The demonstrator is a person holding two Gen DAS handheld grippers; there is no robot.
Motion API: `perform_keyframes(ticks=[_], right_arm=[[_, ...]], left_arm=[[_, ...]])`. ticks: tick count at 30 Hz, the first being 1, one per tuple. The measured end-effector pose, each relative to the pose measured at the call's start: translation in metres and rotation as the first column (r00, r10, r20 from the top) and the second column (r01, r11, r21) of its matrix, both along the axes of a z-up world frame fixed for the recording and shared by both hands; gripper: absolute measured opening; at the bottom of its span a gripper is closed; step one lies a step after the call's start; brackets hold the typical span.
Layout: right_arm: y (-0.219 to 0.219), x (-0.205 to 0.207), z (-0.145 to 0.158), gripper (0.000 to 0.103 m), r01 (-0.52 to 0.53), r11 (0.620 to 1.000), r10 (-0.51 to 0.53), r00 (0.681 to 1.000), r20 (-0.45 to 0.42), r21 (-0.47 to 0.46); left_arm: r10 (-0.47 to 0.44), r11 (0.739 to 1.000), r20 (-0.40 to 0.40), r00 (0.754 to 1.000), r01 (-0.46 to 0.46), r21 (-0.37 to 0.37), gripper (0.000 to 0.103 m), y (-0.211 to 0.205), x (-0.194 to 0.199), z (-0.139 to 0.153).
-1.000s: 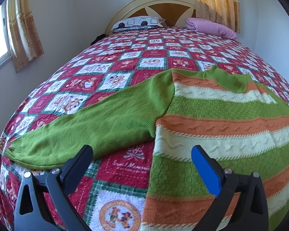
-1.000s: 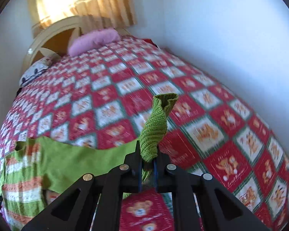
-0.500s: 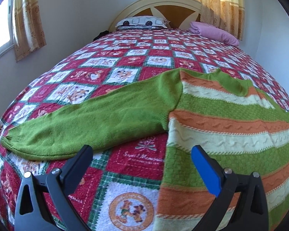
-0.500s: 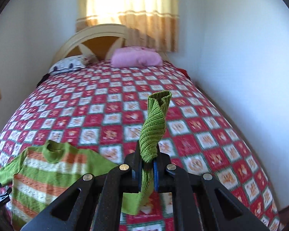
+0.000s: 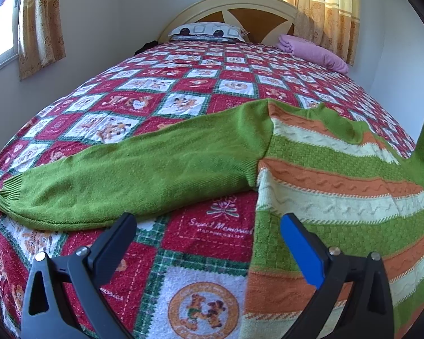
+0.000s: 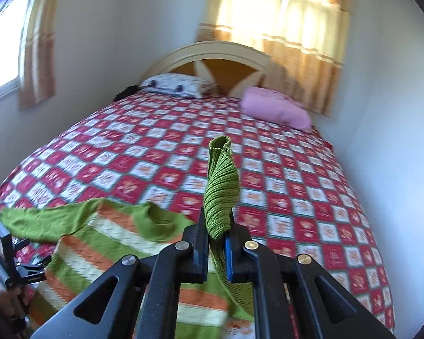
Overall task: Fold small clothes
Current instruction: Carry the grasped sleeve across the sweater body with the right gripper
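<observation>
Two claws: right gripper (image 6: 214,250) clenched on the sweater's right sleeve cuff (image 6: 221,186); left gripper (image 5: 209,240) released, hovering

Technique: carry the cuff across the striped sweater (image 5: 339,186), laying it flat, unwrinkled

Sweater: spread on the bedspread (image 5: 206,84) ahead of the left claw, its left sleeve (image 5: 132,178) just beyond the left finger

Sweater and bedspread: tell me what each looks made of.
Sweater: knitted yarn, likely wool or acrylic, matte; ribbed cuff and raised cable stripes show. Bedspread: looks like towel-like terry cotton, fuzzy nap, printed or woven cartoon checks; fibre uncertain.
</observation>
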State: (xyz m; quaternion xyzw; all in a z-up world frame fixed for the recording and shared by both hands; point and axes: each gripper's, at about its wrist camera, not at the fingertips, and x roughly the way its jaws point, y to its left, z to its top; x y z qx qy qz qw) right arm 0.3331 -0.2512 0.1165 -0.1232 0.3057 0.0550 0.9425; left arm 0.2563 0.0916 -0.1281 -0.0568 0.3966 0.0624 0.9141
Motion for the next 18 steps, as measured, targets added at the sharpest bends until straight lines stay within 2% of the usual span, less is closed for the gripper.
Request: perform_keyframes(ticks=[4,8,9,10,12,15,18], right_arm=[[0.055,0.015,-0.05,0.008,-0.08,0.996,0.082,0.995,-0.058,0.036],[0.109,0.034,-0.133,0.008,-0.137,0.98,0.158,0.976,-0.149,0.141],[0.118,0.04,-0.158,0.015,-0.141,0.971,0.179,0.964,-0.197,0.191],[0.127,0.045,-0.177,0.029,-0.14,0.965,0.194,0.949,-0.247,0.222],[0.133,0.041,-0.213,0.038,-0.112,0.949,0.215,0.913,-0.347,0.293],[0.122,0.02,-0.226,0.039,-0.132,0.931,0.267,0.882,-0.389,0.34],[0.087,-0.01,-0.217,0.05,-0.153,0.945,0.259,0.89,-0.374,0.291]], left_arm=[[0.007,1.0,-0.007,1.0,-0.007,0.016,0.103,0.003,-0.002,0.0],[0.011,1.0,-0.021,1.0,-0.011,0.005,0.103,0.01,-0.004,0.002],[0.008,1.0,-0.025,1.0,-0.008,0.0,0.103,0.011,-0.005,0.004],[0.001,1.0,-0.029,1.0,-0.001,-0.004,0.103,0.012,-0.005,0.005],[-0.01,1.0,-0.021,1.0,0.01,0.02,0.103,0.012,-0.009,0.012],[-0.043,0.997,-0.002,0.999,0.044,0.059,0.103,0.006,-0.011,0.023],[-0.103,0.993,-0.004,0.995,0.103,0.056,0.103,-0.009,-0.002,0.032]])
